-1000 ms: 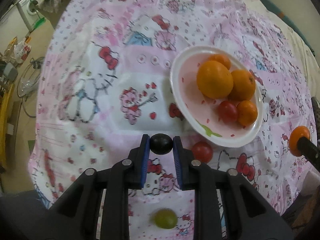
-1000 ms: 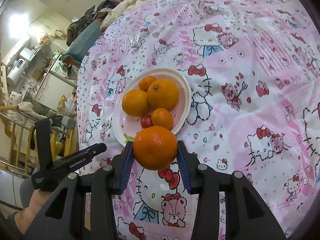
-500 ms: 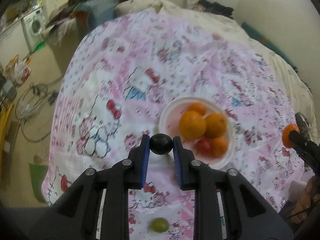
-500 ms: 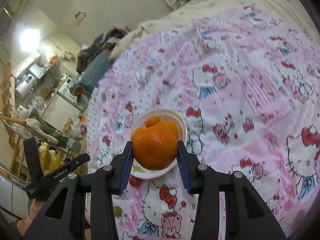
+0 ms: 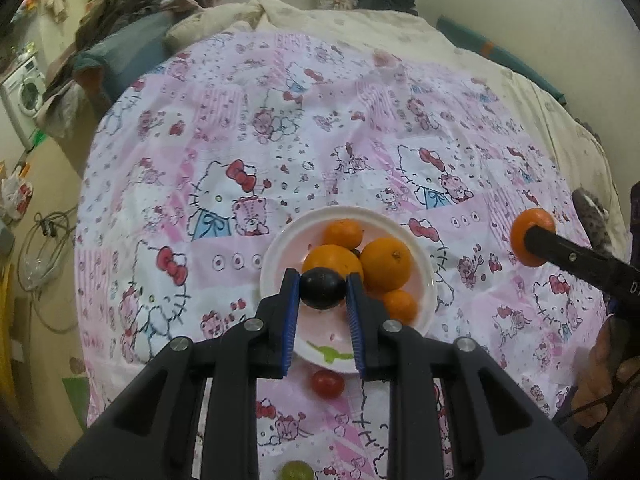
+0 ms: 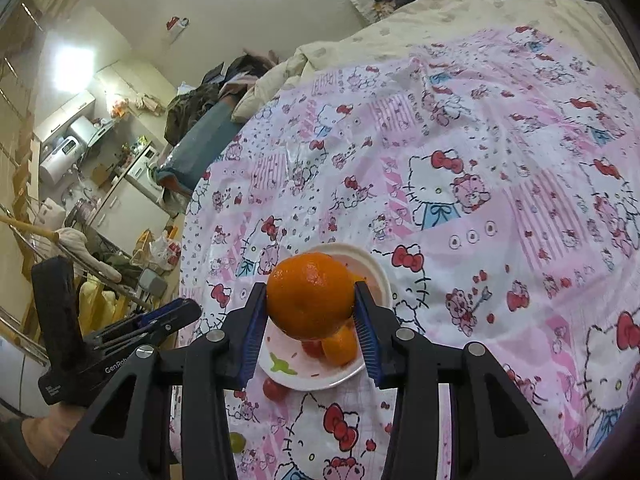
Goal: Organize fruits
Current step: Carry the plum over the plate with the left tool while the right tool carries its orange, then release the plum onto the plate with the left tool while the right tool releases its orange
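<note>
Left wrist view shows my left claw (image 5: 322, 290) clamped on a dark grape (image 5: 322, 289), held above the near side of a white plate (image 5: 428, 300). That plate sits on a bed covered with a pink cartoon-cat sheet (image 5: 248, 152) and carries several oranges (image 5: 386, 264). A red cherry tomato (image 5: 328, 384) lies on the sheet just beside the plate's near rim, and a green grape (image 5: 296, 472) lies nearer to me, well apart from the plate. My right claw (image 6: 310, 300) is gripping a large orange (image 6: 310, 294) between its blue pads (image 6: 366, 332), up in the air over the plate (image 6: 380, 276); from the left camera that same orange (image 5: 532, 236) appears off to the right of the plate, over the sheet.
</note>
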`<action>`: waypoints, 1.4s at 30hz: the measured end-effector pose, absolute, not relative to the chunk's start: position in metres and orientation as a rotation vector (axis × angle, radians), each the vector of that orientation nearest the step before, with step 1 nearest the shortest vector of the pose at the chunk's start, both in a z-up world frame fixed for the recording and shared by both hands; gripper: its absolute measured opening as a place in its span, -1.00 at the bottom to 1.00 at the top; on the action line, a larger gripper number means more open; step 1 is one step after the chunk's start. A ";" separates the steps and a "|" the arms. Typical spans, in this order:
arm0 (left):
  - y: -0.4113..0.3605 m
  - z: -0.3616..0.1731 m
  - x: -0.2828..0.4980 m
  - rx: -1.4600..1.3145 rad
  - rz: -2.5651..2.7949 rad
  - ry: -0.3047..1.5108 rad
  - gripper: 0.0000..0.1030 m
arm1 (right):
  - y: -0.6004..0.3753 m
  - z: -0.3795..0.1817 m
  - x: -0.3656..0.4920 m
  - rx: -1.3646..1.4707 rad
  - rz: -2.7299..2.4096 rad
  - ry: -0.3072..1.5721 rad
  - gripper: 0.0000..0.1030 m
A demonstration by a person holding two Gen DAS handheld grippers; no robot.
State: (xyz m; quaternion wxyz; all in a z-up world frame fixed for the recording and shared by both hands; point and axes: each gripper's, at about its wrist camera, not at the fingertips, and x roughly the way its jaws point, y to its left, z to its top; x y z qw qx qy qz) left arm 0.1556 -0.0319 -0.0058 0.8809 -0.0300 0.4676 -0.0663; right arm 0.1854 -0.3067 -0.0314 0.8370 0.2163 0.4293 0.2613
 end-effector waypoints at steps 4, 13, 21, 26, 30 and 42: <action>-0.034 -0.019 0.168 -0.054 -0.154 1.015 -0.62 | -0.297 -0.045 0.198 0.467 0.576 0.962 -0.14; -0.038 -0.073 0.174 -0.107 -0.211 1.133 -0.61 | -0.277 -0.095 0.221 0.532 0.585 1.145 -0.14; -0.047 -0.103 0.182 -0.081 -0.215 1.198 -0.60 | -0.269 -0.128 0.228 0.456 0.499 1.260 -0.14; -0.050 -0.114 0.186 -0.068 -0.208 1.214 -0.59 | -0.268 -0.137 0.228 0.435 0.482 1.269 -0.13; -0.045 -0.117 0.189 -0.089 -0.194 1.228 -0.58 | -0.268 -0.138 0.229 0.442 0.477 1.270 -0.10; -0.043 -0.115 0.193 -0.076 -0.160 1.214 -0.58 | -0.263 -0.134 0.228 0.385 0.458 1.263 0.03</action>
